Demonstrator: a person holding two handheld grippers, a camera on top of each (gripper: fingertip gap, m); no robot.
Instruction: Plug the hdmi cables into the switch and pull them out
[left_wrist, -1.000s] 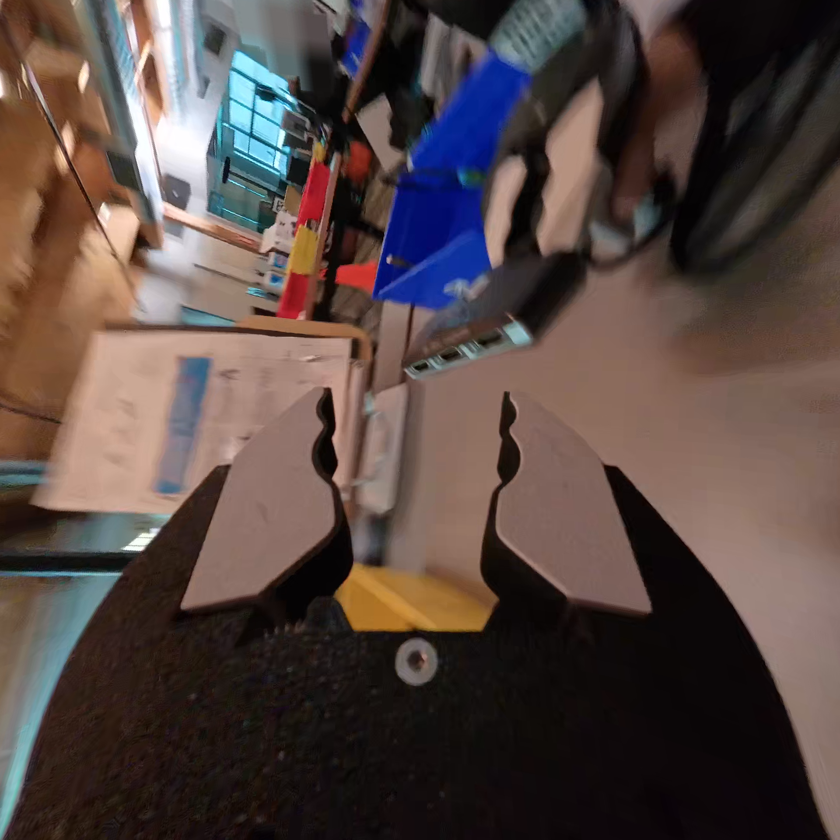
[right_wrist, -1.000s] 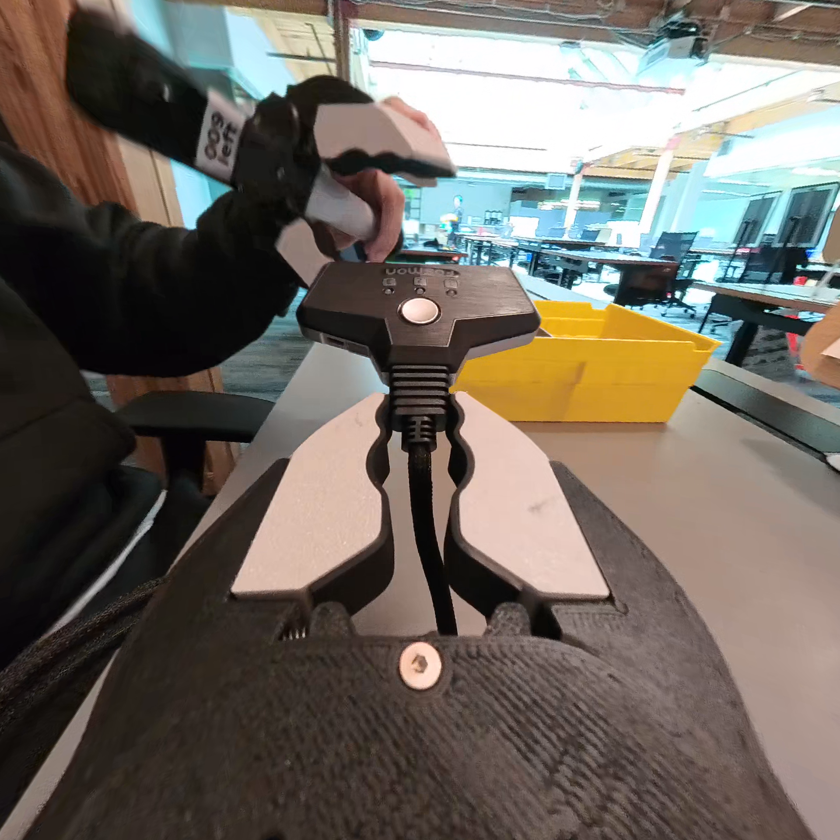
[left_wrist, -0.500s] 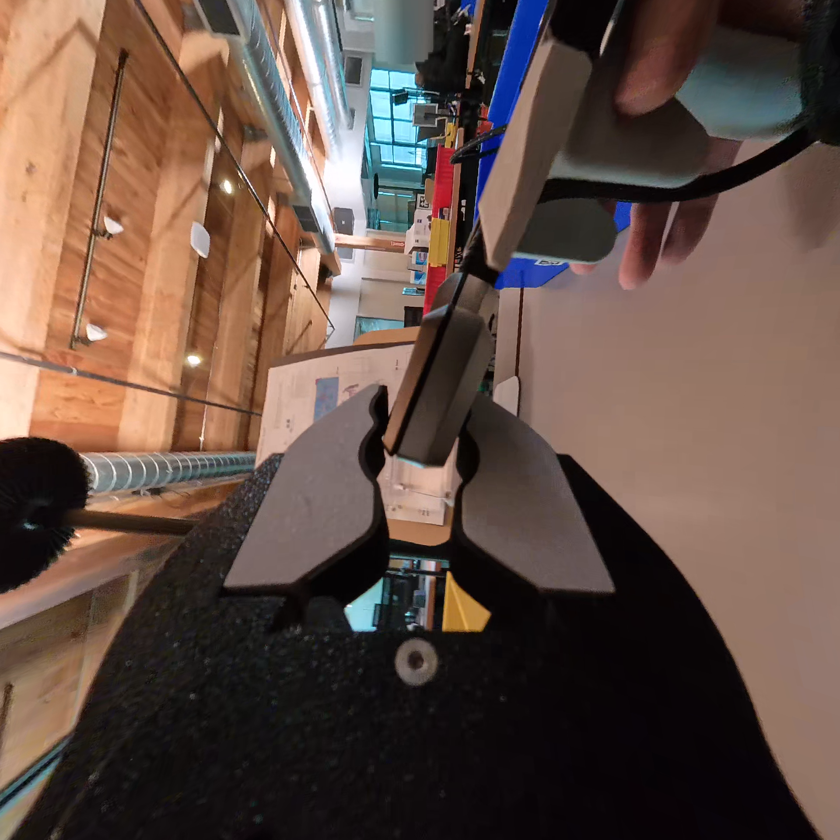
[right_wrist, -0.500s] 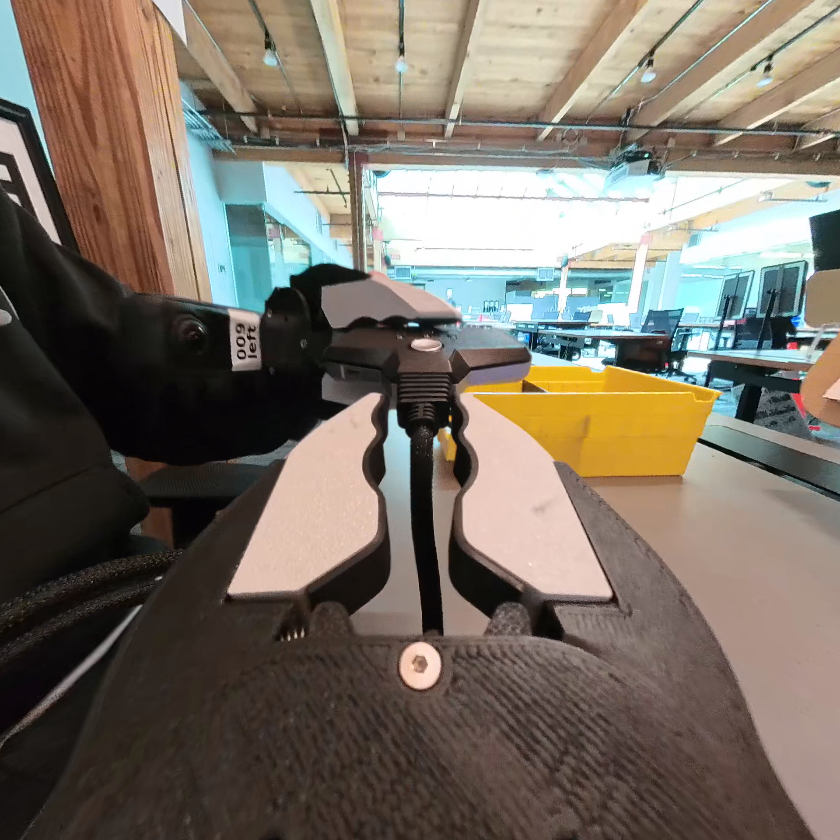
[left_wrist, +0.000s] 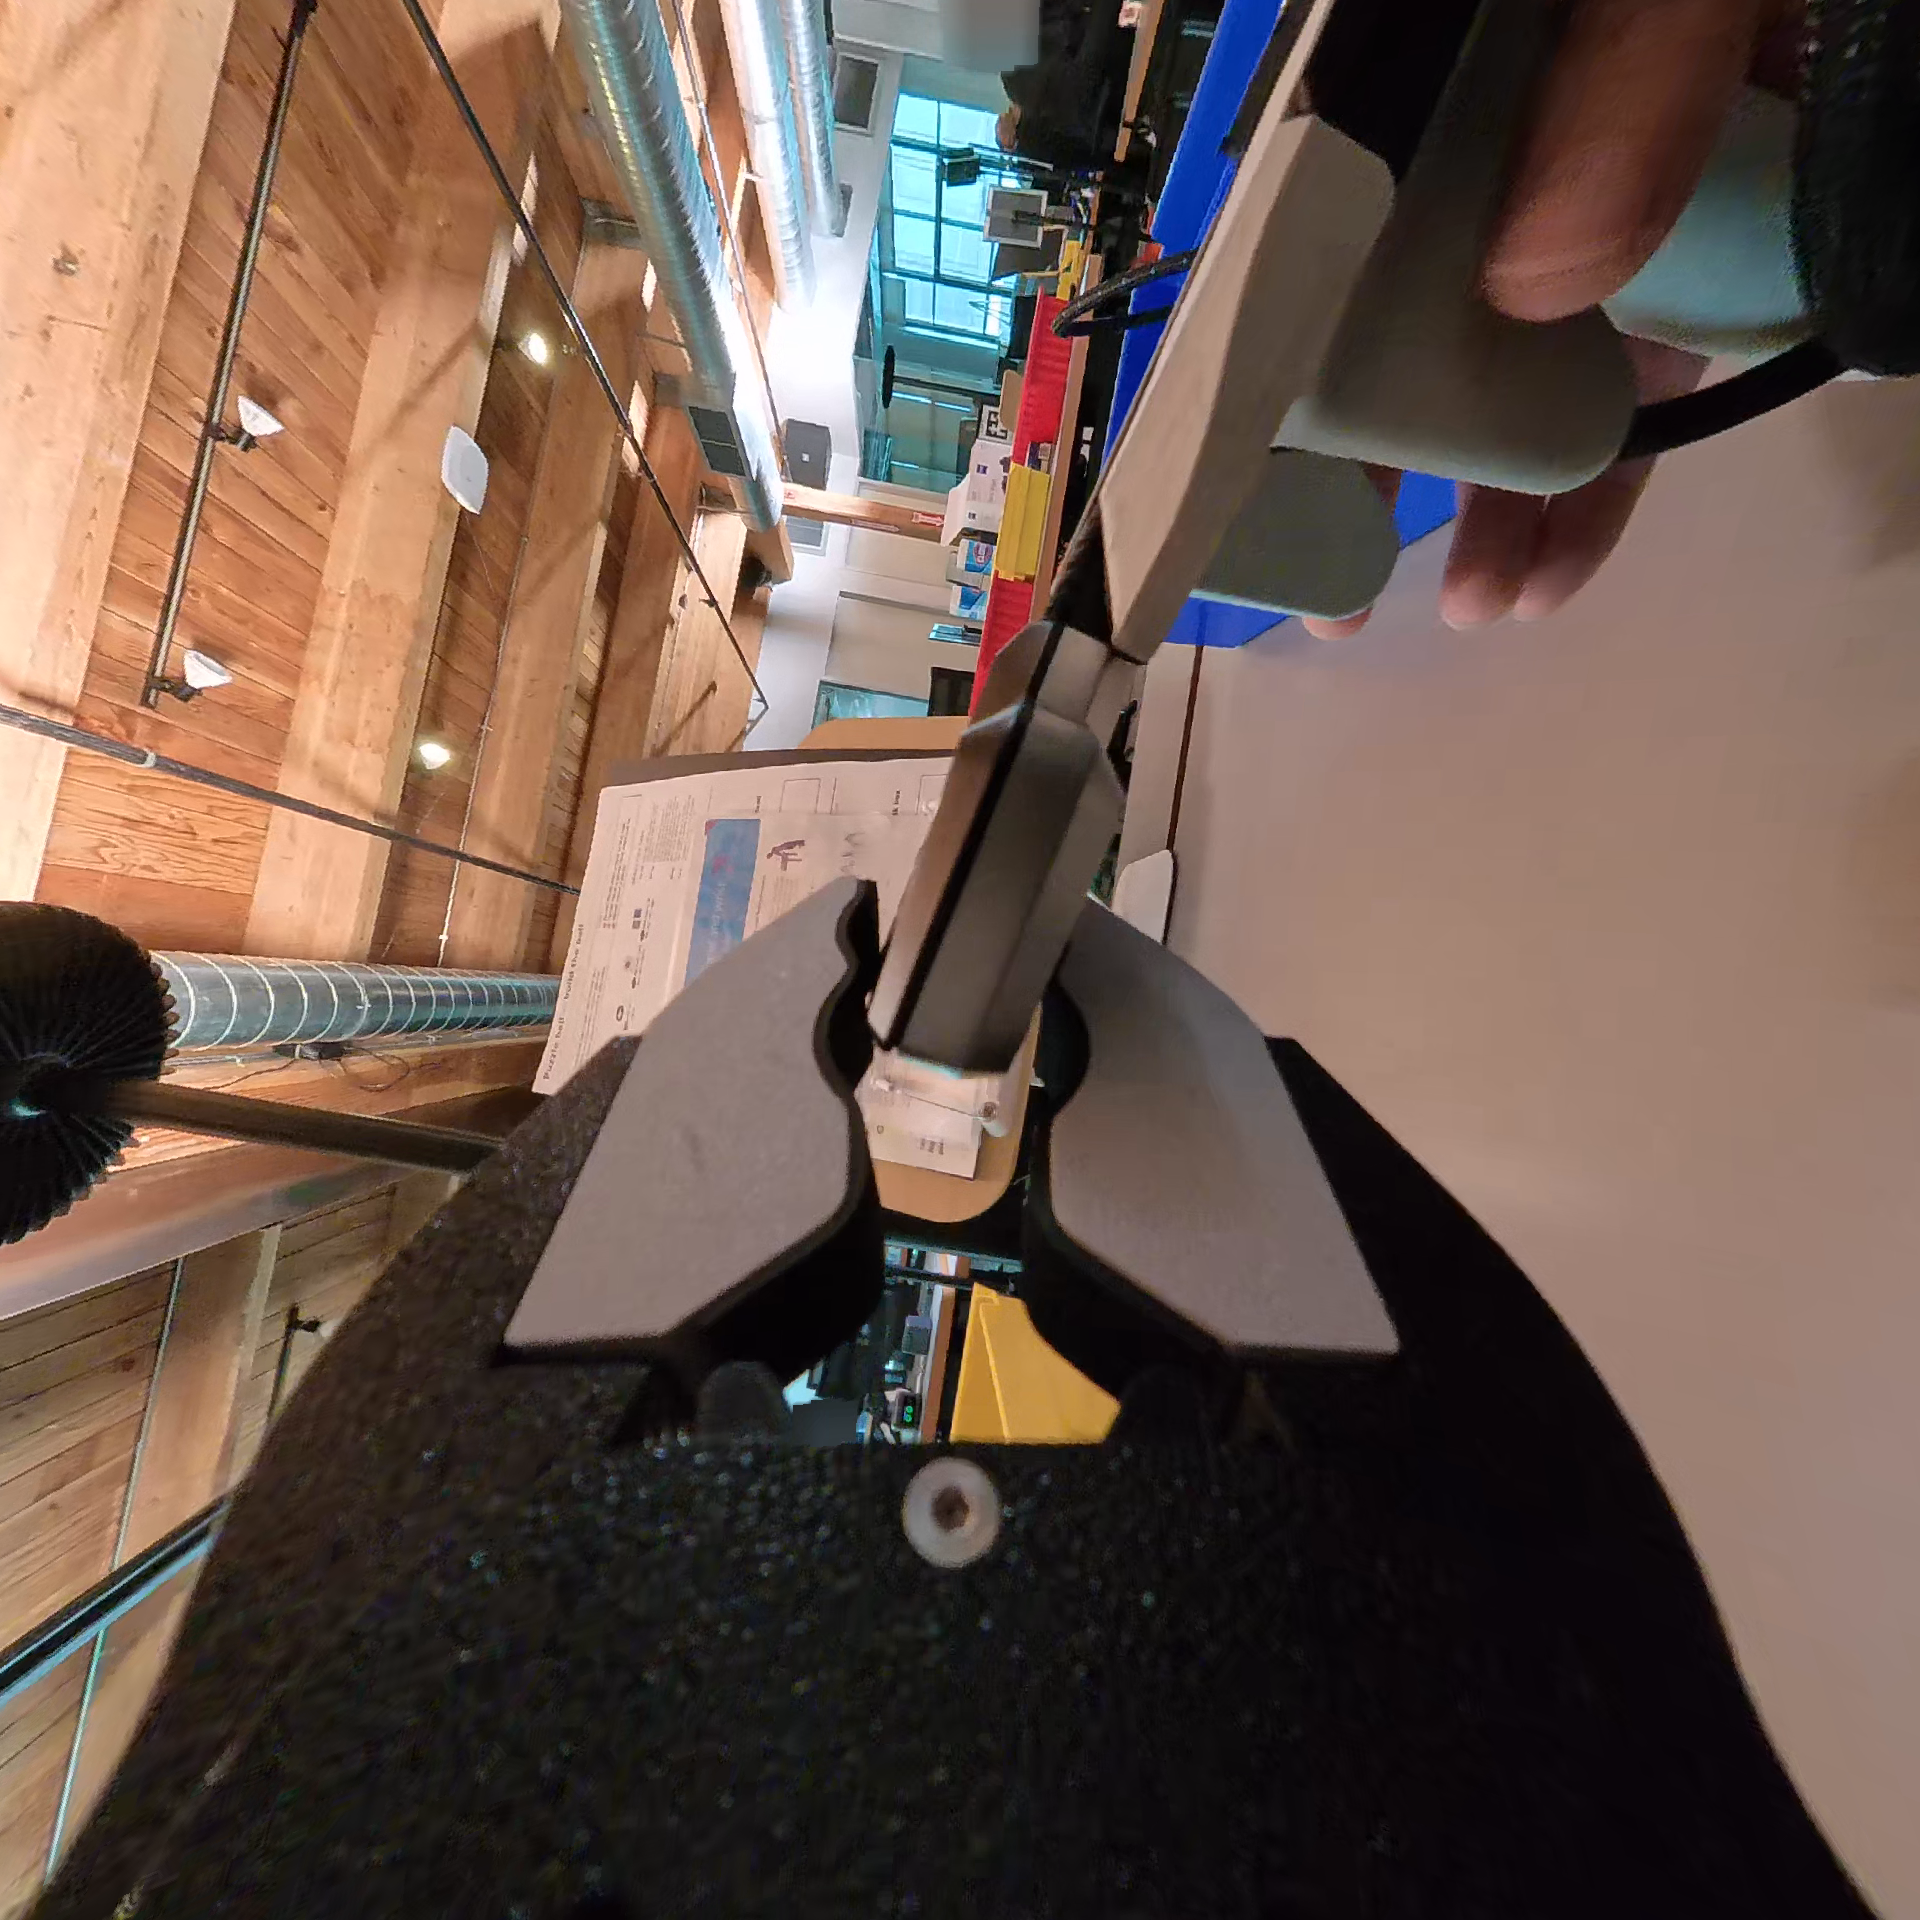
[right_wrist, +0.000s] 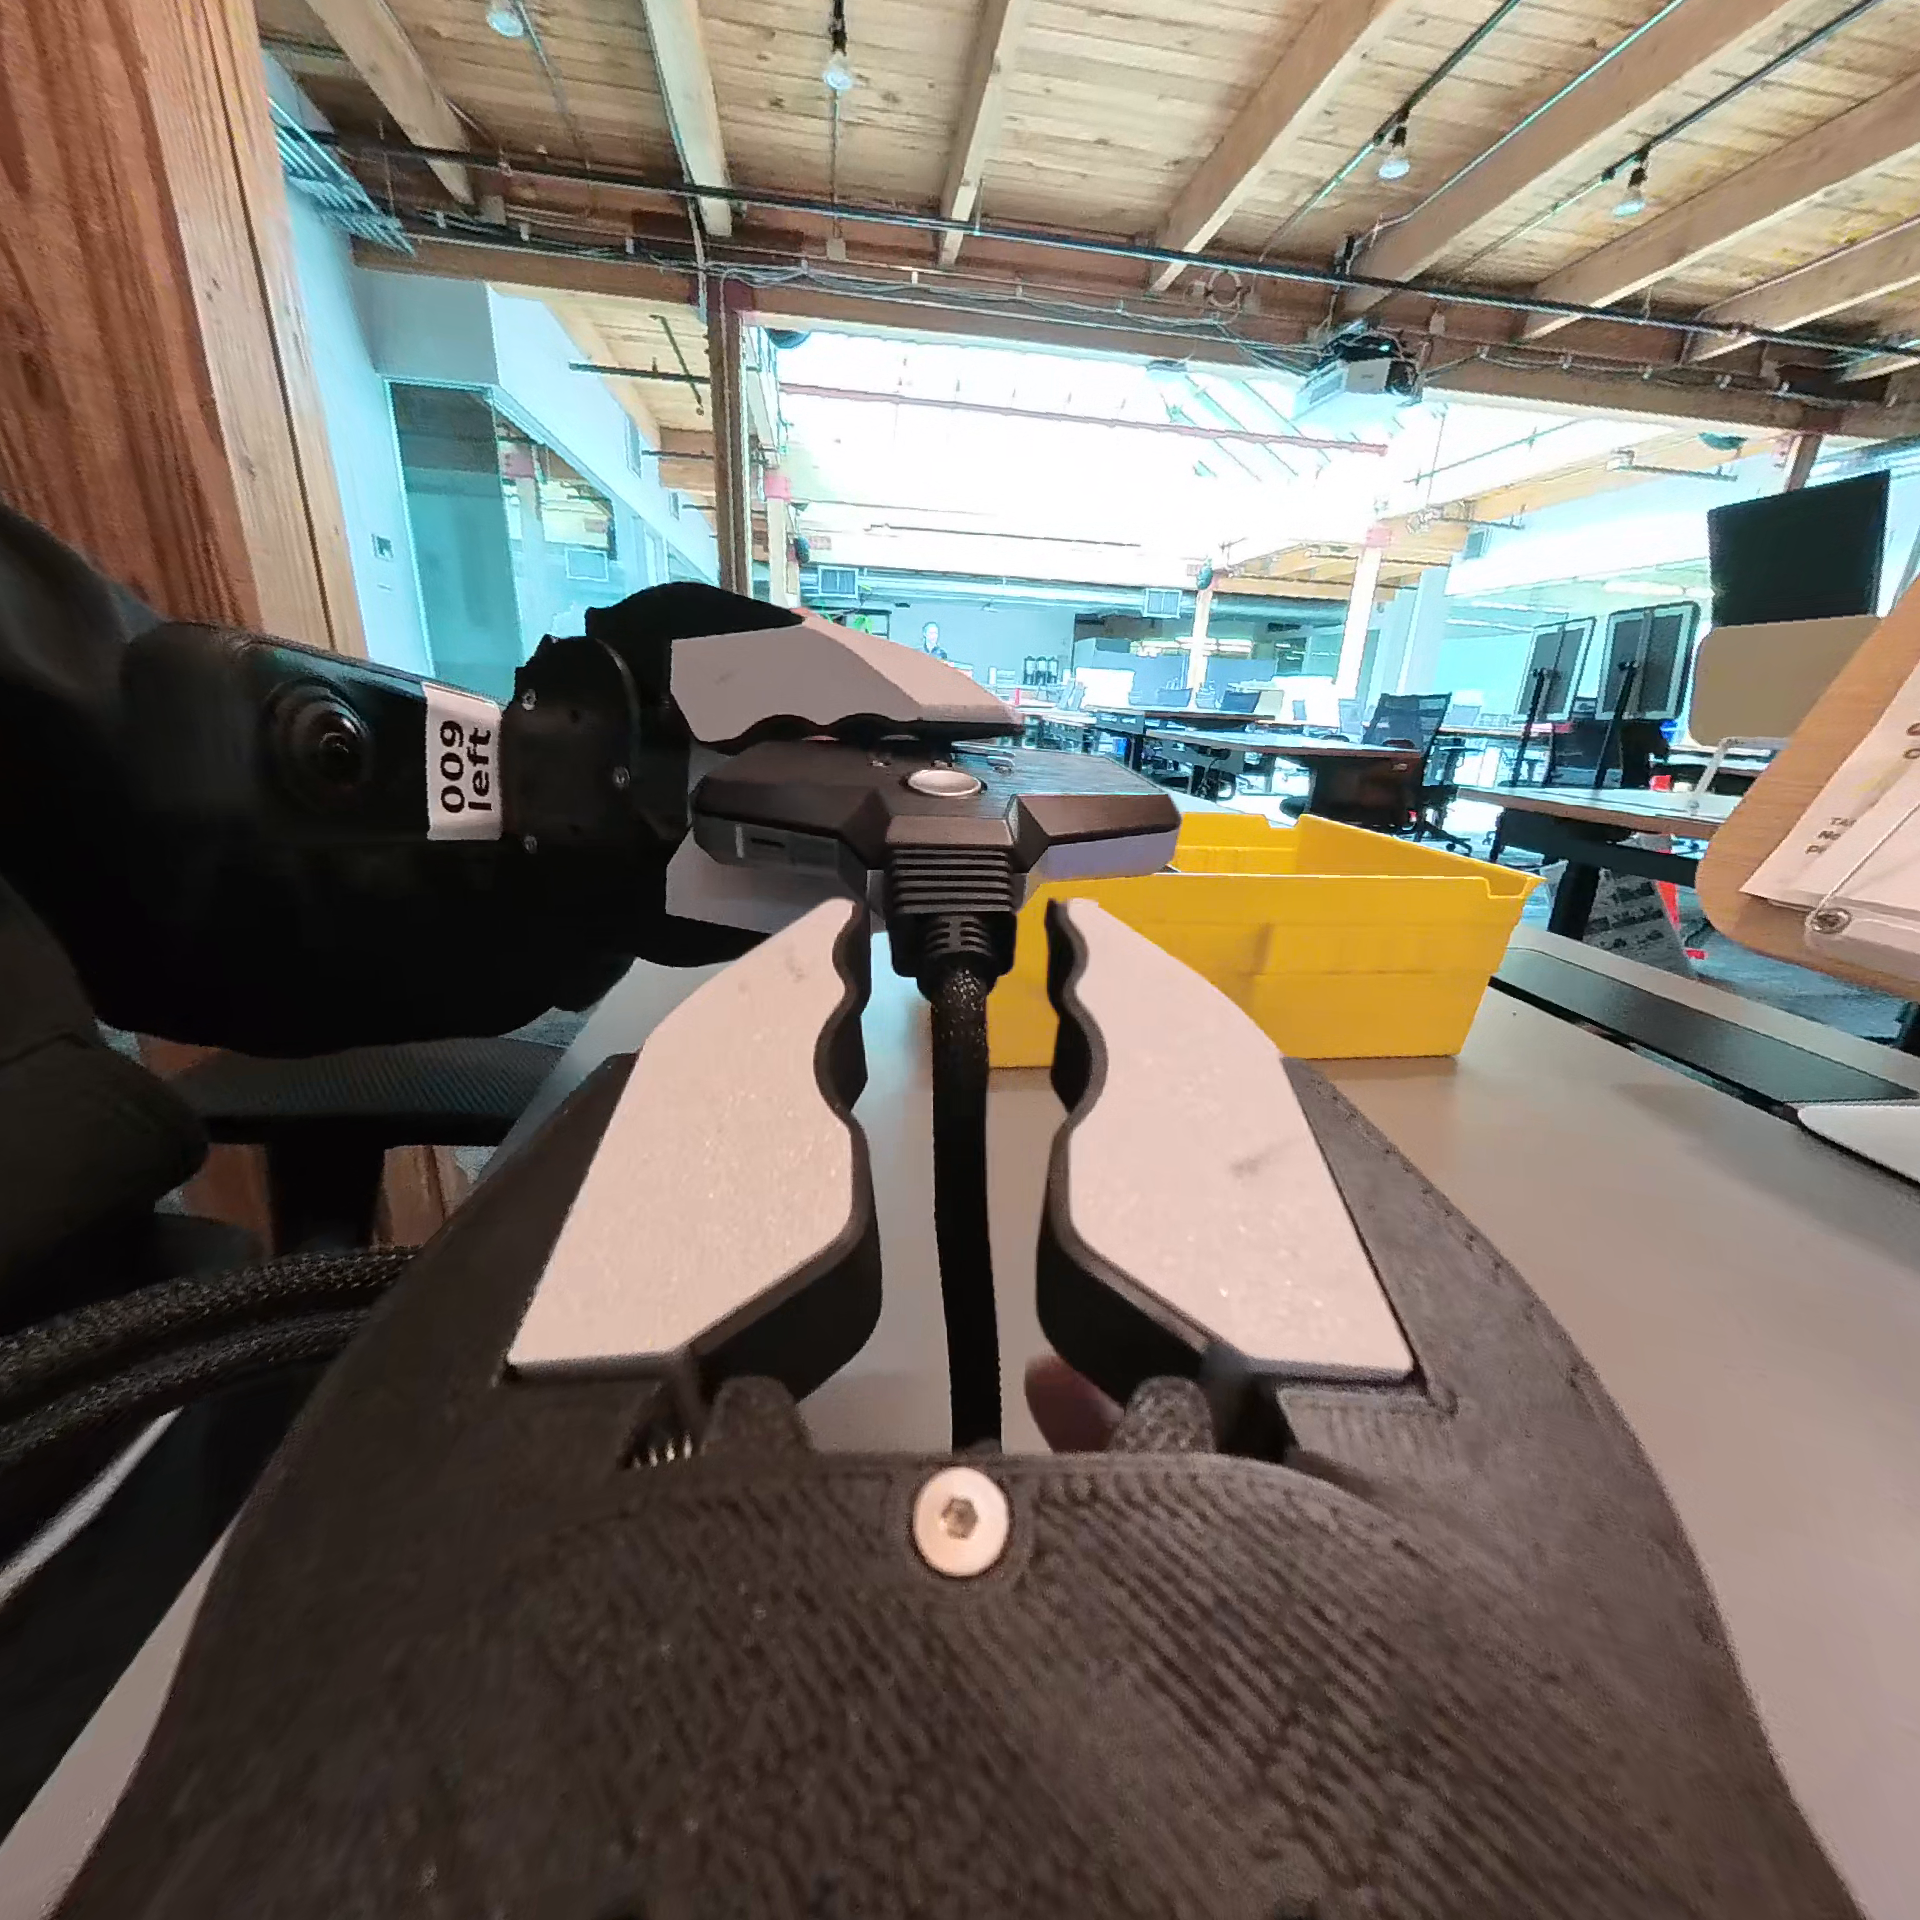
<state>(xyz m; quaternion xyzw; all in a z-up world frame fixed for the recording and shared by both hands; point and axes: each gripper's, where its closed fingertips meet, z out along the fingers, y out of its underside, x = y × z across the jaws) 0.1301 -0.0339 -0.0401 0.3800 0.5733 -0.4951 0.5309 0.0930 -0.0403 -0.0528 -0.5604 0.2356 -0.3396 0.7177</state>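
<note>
The black HDMI switch (right_wrist: 1039, 805) is held level above the grey table (right_wrist: 1662, 1299). My right gripper (right_wrist: 951, 920) is shut on the ribbed plug end of a black braided cable (right_wrist: 961, 1143) that enters the switch's near side. My left gripper (left_wrist: 971, 935) is shut on the switch (left_wrist: 997, 873) from its left side. In the right wrist view one of its fingers (right_wrist: 821, 675) lies over the switch's top and the other under it. The right gripper's finger (left_wrist: 1226, 364) and a hand (left_wrist: 1558, 208) show at the top right of the left wrist view.
A yellow bin (right_wrist: 1299, 956) stands on the table behind the switch. A wooden board with a paper sheet (right_wrist: 1849, 831) stands at the right edge. A person's dark sleeve (right_wrist: 104, 831) and an office chair fill the left. Blue bins (left_wrist: 1195, 208) lie beyond the right gripper.
My left gripper came in open from the left and shut on the switch. The right gripper kept its hold on the cable and tipped the switch level.
</note>
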